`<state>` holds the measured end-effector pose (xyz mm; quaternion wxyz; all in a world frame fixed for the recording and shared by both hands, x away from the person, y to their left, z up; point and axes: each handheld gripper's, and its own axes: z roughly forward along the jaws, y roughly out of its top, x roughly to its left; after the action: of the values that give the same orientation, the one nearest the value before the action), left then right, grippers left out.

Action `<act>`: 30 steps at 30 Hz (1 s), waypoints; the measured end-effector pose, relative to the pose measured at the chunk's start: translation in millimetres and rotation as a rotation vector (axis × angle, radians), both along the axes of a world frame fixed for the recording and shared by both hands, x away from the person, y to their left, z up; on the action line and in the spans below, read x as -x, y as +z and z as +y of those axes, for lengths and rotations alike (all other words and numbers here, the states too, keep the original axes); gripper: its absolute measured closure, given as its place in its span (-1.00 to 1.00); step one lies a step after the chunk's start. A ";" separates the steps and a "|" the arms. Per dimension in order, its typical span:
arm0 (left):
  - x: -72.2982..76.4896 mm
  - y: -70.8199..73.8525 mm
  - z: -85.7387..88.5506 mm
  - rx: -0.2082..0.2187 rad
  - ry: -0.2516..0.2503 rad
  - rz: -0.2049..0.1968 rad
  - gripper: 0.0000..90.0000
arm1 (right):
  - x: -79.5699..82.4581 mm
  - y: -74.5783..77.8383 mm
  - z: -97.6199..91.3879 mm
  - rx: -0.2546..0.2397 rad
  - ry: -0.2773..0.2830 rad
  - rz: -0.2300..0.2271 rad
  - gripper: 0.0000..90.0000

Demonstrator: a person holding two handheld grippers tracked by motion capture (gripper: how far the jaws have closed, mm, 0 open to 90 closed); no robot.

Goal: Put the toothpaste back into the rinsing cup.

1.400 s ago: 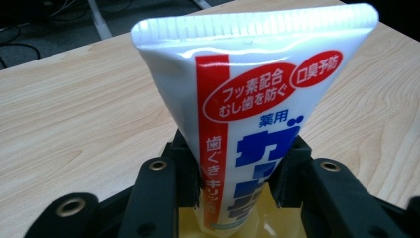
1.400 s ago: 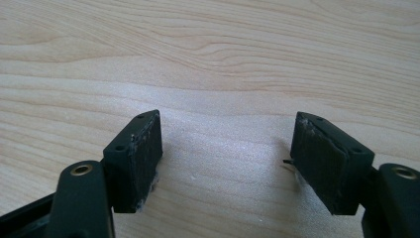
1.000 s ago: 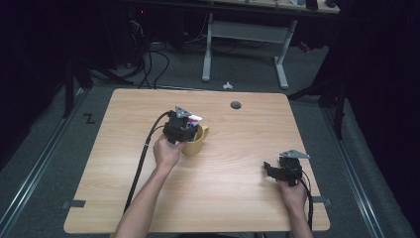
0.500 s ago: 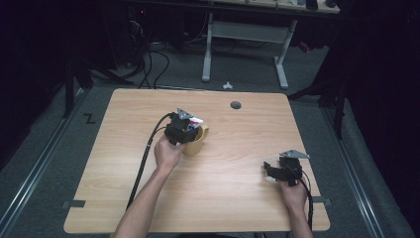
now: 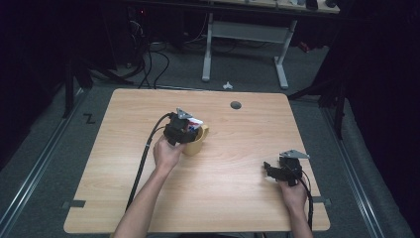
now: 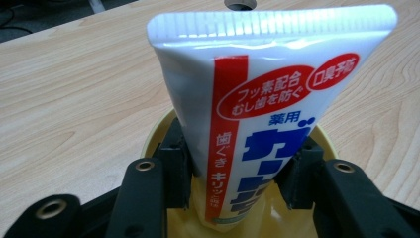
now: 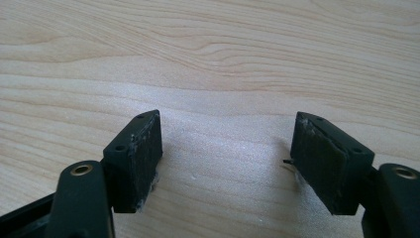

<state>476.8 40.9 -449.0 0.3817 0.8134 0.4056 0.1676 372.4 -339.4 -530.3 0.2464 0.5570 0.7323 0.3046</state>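
The left gripper [image 6: 237, 171] has just been opening, its jaws loosely flanking the tube [image 6: 262, 124], which stands in the yellow cup [image 5: 194, 141]; the right gripper [image 7: 228, 158] rests open on the table [image 5: 237, 198]

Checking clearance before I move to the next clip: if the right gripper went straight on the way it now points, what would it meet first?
The right gripper, jaws open with nothing between them, looks angled down at the light wooden table, so bare tabletop would probably come first. How far off that is, I can't tell.
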 end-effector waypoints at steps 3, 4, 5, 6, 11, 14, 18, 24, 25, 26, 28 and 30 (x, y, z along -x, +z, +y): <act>0.1 0.2 1.1 -0.002 -0.004 0.005 0.21 | 0.0 0.0 0.0 0.000 0.000 0.000 -0.37; 0.1 0.1 1.2 0.002 -0.002 0.006 0.20 | 0.0 0.0 0.0 -0.001 0.000 0.000 -0.37; 0.2 -0.1 1.5 0.006 0.001 0.007 0.19 | 0.0 0.0 0.0 0.000 0.000 0.000 -0.37; 0.3 -0.2 1.7 0.008 0.002 0.008 0.18 | 0.0 0.0 0.0 0.000 0.000 0.000 -0.37; 0.8 -0.4 3.0 0.010 0.005 0.019 0.08 | 0.0 0.0 0.0 0.000 0.000 0.000 -0.37; 0.9 -0.7 3.7 0.016 0.001 0.026 -0.04 | 0.0 0.0 0.0 0.000 0.000 0.000 -0.37; 1.8 -0.6 3.3 0.009 0.002 0.023 -0.05 | 0.0 0.0 0.0 0.000 0.000 0.000 -0.37; 2.6 0.8 4.2 0.021 -0.005 0.026 -0.11 | 0.0 0.0 0.0 0.000 0.000 0.000 -0.37; 2.9 1.3 4.4 0.020 -0.004 0.022 -0.13 | 0.0 0.0 0.0 0.000 0.000 0.000 -0.37; 3.0 1.6 4.5 0.020 -0.001 0.019 -0.14 | 0.0 0.0 0.0 0.000 0.000 0.000 -0.37; 3.2 2.7 5.6 0.023 0.001 0.017 -0.15 | 0.0 0.0 0.0 0.000 0.000 0.000 -0.37; 3.3 3.2 6.5 0.024 0.002 0.015 -0.15 | 0.0 0.0 0.0 0.000 0.000 0.000 -0.37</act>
<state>473.5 47.4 -445.8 0.3881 0.8097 0.4112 0.1571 372.3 -339.3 -530.3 0.2463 0.5572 0.7322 0.3045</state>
